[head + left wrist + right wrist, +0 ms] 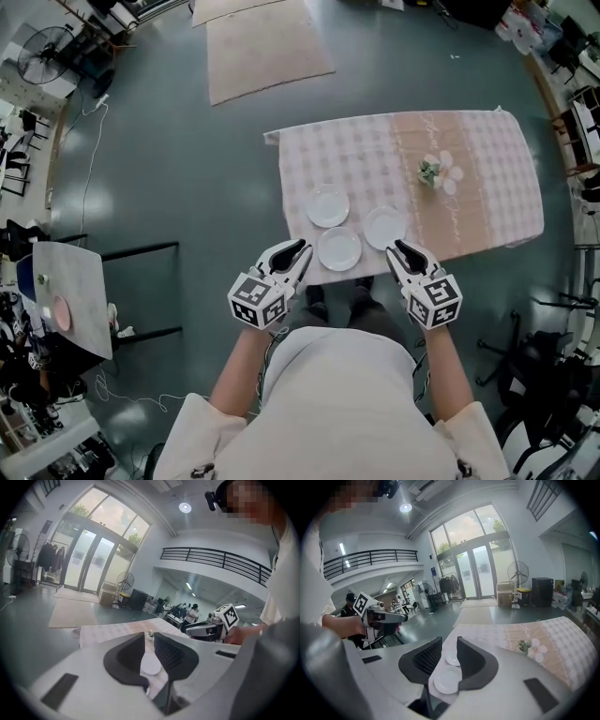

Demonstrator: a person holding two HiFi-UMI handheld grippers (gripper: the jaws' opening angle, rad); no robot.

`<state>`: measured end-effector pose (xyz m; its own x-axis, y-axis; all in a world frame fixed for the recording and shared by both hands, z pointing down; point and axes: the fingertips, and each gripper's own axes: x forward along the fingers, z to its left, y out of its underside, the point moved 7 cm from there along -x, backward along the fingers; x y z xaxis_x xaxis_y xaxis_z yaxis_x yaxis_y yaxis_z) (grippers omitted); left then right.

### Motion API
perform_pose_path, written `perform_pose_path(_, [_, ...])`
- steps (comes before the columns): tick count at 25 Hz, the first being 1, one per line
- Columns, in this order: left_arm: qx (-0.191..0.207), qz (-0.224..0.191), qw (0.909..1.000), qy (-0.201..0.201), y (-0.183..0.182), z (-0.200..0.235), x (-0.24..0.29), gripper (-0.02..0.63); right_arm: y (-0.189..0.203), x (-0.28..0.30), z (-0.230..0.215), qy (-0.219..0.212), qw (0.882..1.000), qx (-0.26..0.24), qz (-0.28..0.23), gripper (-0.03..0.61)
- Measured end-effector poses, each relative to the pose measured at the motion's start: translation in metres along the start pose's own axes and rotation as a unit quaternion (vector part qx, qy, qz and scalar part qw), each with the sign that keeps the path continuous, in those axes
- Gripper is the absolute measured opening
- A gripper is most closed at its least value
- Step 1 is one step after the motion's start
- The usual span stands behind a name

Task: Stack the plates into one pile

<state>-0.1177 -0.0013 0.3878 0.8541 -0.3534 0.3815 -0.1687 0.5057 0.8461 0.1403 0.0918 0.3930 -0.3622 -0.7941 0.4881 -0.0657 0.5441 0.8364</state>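
Plates (339,248), three, white and unstacked, lie apart from one another on the near-left part of the table (487,187).

Left gripper (300,253): jaws stand apart by a narrow gap, with nothing between them. Right gripper (401,253): jaws likewise apart and empty. Both grippers hang at the near table edge, tips angled inward and down, and touch no plate.

The front plate (339,248) lies between the two sets of tips, just beside those of the left gripper. The right plate (384,228) lies just beside the right gripper's tips. The left plate (328,205) lies farther in, behind the front plate. In the left gripper view one plate (151,663) shows through the gap beyond the tips, probably the front plate. In the right gripper view two plates (447,681) show the same way.

The surface is a pale pink checked tablecloth (366,150) with a plainer peach band. A flower ornament (433,172) stands on the band, well apart from the plates.

The room has a grey-green floor (187,169), a rug (262,47) beyond the table, a side table (75,281) well off to the left and glazed doors (89,564).

The front plate sits near the front table edge, where the cloth hangs over. Bare cloth extends behind the left plate and between the right plate and the ornament.
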Motion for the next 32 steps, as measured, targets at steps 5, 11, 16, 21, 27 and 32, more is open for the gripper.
perform_pose_path(5, [-0.028, 0.021, 0.9993, -0.013, 0.017, -0.007, 0.033, 0.069, 0.012, 0.010, -0.032, -0.021, 0.999, 0.012, 0.023, 0.115])
perform_pose_path(11, [-0.044, 0.050, 0.9977, -0.014, 0.039, -0.012, 0.073, 0.069, 0.036, 0.028, -0.065, -0.036, 0.998, 0.023, 0.054, 0.114])
perform_pose_path(16, [-0.047, 0.077, 0.9958, -0.014, 0.054, -0.012, 0.108, 0.069, 0.053, 0.045, -0.088, -0.046, 0.995, 0.032, 0.078, 0.112])
perform_pose_path(21, [-0.032, 0.117, 0.9925, -0.014, 0.075, -0.011, 0.144, 0.069, 0.074, 0.055, -0.113, -0.053, 0.992, 0.046, 0.103, 0.113])
perform_pose_path(27, [-0.037, 0.151, 0.9877, -0.009, 0.096, -0.007, 0.181, 0.069, 0.098, 0.066, -0.140, -0.057, 0.989, 0.062, 0.125, 0.114])
perform_pose_path(32, [-0.040, 0.181, 0.9826, -0.006, 0.120, -0.002, 0.210, 0.069, 0.122, 0.078, -0.159, -0.063, 0.985, 0.071, 0.147, 0.114])
